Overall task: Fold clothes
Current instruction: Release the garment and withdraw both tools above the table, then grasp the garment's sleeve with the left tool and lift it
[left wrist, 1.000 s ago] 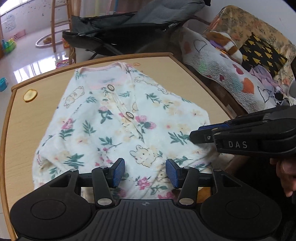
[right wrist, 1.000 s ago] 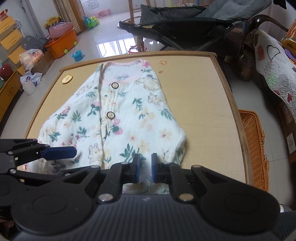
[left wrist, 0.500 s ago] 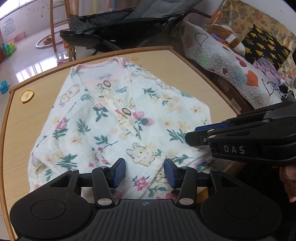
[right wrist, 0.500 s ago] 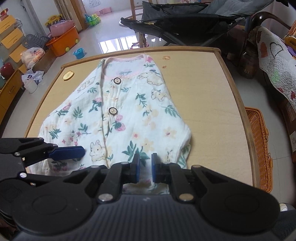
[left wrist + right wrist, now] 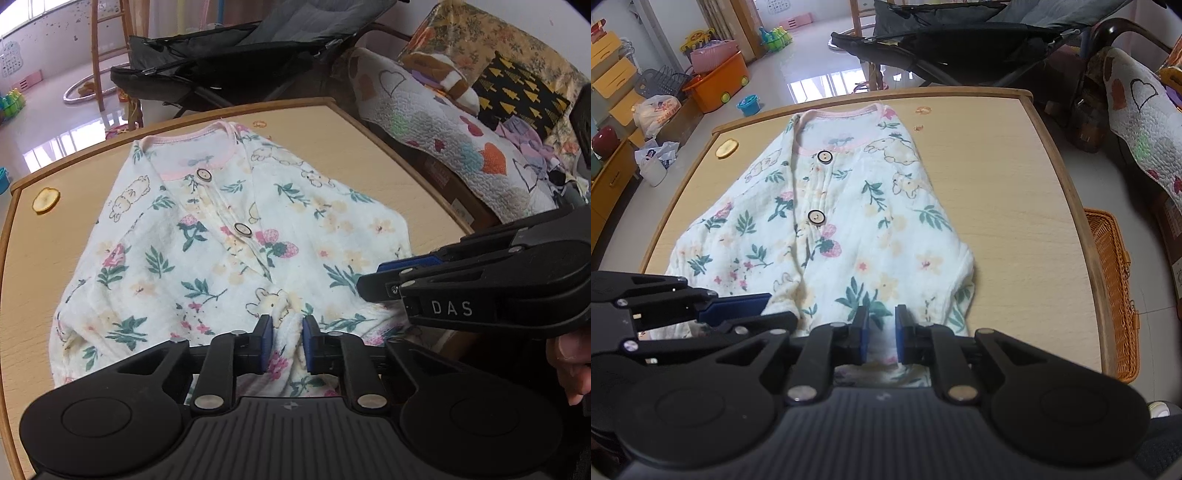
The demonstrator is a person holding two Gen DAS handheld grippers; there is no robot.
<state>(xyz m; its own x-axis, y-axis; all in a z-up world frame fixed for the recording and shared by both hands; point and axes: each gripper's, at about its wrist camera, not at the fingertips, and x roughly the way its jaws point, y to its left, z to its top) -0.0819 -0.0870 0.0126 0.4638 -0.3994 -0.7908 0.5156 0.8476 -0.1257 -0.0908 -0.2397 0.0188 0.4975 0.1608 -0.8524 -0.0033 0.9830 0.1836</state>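
Table (image 5: 1015,206) | right view only: basket (image 5: 1112,291) | left view: left gripper (image 5: 287,339) closing on garment (image 5: 221,258)

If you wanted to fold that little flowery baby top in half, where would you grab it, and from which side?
Grip the bottom hem of the floral top, coming from the near table edge. The top lies flat with its pink collar at the far end, so the hem is the free near edge. The left gripper is closing on a bunch of hem cloth; the right gripper pinches the hem beside it.

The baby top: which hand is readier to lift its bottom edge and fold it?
Right, probably. The right tool already pinches the baby top's hem; the left tool is only now closing on bunched cloth.
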